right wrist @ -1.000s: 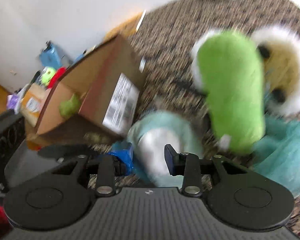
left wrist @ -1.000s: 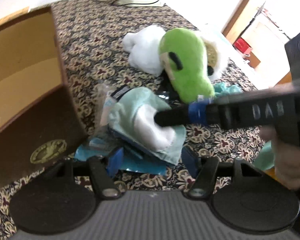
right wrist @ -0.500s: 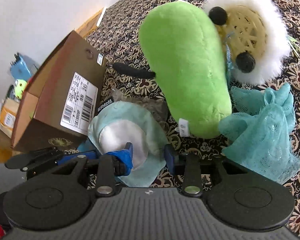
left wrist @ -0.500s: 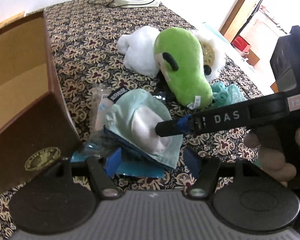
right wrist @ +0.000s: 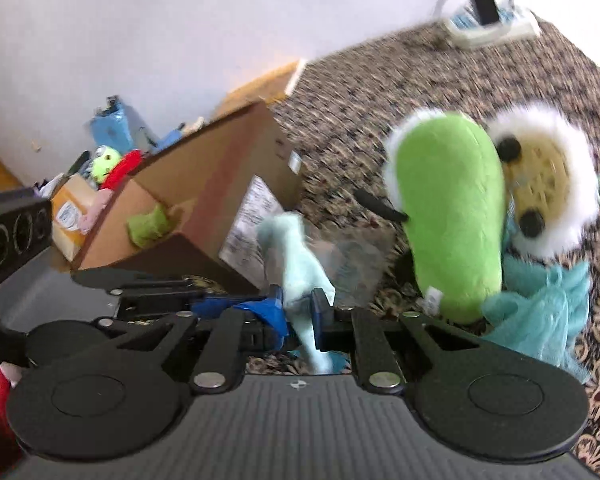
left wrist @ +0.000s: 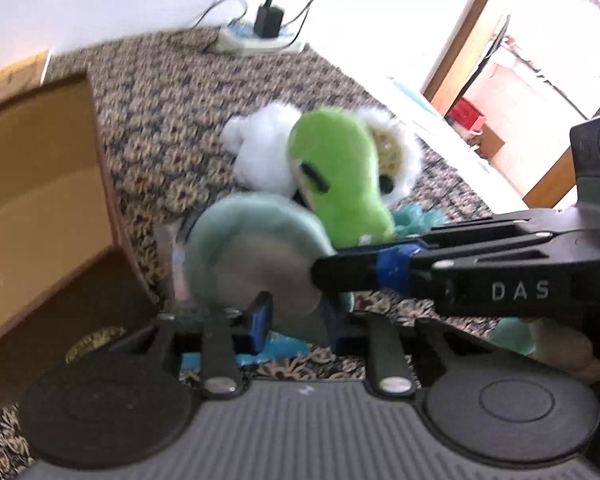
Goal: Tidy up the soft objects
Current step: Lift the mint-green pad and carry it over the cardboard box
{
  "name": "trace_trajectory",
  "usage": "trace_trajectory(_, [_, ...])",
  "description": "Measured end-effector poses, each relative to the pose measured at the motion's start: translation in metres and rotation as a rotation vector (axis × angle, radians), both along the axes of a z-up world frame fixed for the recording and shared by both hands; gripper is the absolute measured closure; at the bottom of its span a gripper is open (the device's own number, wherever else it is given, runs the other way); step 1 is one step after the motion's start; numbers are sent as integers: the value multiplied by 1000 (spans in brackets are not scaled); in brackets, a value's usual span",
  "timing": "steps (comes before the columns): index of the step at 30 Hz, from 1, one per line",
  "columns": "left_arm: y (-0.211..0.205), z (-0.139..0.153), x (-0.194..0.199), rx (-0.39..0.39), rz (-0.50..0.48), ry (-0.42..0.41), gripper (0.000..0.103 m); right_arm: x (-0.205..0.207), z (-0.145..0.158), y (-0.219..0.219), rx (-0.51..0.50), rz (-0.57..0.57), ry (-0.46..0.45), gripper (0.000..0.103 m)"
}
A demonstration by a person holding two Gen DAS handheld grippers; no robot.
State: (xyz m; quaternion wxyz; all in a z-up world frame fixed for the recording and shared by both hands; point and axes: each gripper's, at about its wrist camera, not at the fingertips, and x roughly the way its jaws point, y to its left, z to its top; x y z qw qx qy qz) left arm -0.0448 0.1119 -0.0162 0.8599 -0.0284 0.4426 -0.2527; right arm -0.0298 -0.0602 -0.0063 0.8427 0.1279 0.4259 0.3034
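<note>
A pale teal soft pad with a white centre point(left wrist: 256, 248) is lifted off the patterned carpet. My right gripper point(right wrist: 298, 312) is shut on its edge point(right wrist: 296, 256); it reaches in from the right in the left wrist view point(left wrist: 320, 274). My left gripper point(left wrist: 298, 322) has its jaws close around the pad's lower edge and looks shut on it. A green plush toy point(left wrist: 336, 176) lies behind, against a white fluffy toy point(left wrist: 260, 152). In the right wrist view the green plush point(right wrist: 452, 216) lies beside a furry-rimmed tan toy point(right wrist: 540, 176).
A brown cardboard box point(left wrist: 40, 208) stands at left; it holds a green soft item point(right wrist: 148, 224). Teal mesh fabric point(right wrist: 540, 308) lies right of the plush. A clear plastic bag point(right wrist: 356, 256) lies on the carpet. A power strip point(left wrist: 260, 36) sits by the wall. Clutter point(right wrist: 100, 160) lies behind the box.
The teal pad has been gripped and lifted from the carpet. Both grippers closed on it and rose; the view tilted up.
</note>
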Motion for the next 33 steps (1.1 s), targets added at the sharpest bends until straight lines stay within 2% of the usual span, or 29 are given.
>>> trace_trajectory(4, [-4, 12, -3, -23, -22, -34, 94, 2, 9, 5, 15, 23, -32, 103])
trace_trajectory(12, [3, 14, -10, -41, -28, -54, 95, 4, 12, 11, 33, 26, -20, 103])
trace_trajectory(21, [11, 48, -17, -86, -38, -153, 96, -1, 44, 8, 81, 25, -79, 103])
trace_trajectory(27, [21, 78, -21, -126, -23, -239, 96, -4, 74, 12, 118, 40, -160, 103])
trace_trajectory(33, [43, 110, -25, -135, 47, -351, 96, 4, 105, 36, 139, 107, -276, 103])
